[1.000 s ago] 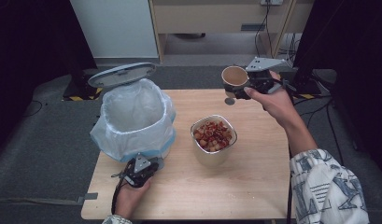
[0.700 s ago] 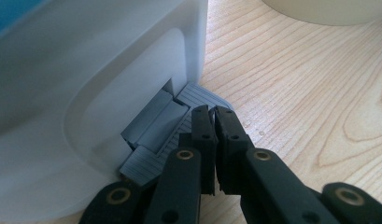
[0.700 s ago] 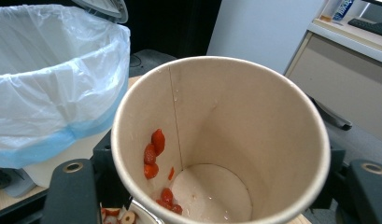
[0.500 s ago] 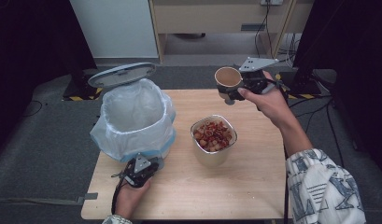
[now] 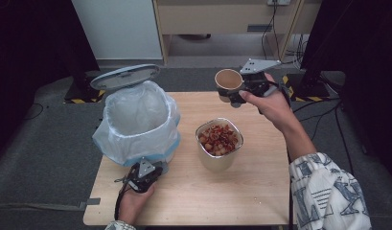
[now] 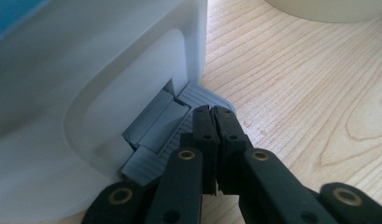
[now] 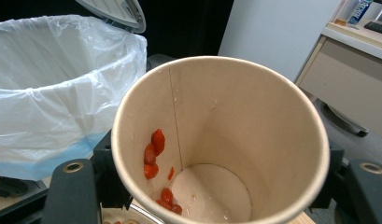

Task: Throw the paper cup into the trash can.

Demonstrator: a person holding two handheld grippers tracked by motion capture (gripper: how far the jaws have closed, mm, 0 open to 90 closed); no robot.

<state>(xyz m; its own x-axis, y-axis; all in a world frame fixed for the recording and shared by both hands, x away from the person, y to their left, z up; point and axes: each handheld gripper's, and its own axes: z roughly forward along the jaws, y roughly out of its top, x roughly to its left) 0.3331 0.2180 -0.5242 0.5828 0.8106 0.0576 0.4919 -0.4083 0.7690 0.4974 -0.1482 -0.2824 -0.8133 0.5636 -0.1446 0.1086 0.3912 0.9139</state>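
My right gripper (image 5: 236, 90) is shut on a brown paper cup (image 5: 228, 80), held in the air over the table's far edge and tipped toward the camera. In the right gripper view the cup (image 7: 216, 116) sits between the jaws, with a few red scraps (image 7: 153, 151) stuck to its inner wall. A pedal bin (image 5: 138, 122) lined with a white bag stands at the left, lid (image 5: 125, 76) up. My left gripper (image 5: 146, 168) is shut, and its tips (image 6: 213, 112) rest on the bin's grey pedal (image 6: 160, 135).
A metal container (image 5: 218, 160) full of red and pale food pieces stands mid-table, between the bin and the cup. The wooden table (image 5: 260, 191) has bare room at the front and right. Cables and a cabinet lie beyond the far edge.
The right hand has carried the cup a little to the left, toward the bin. The left gripper has stayed on the pedal and the lid has stayed up.
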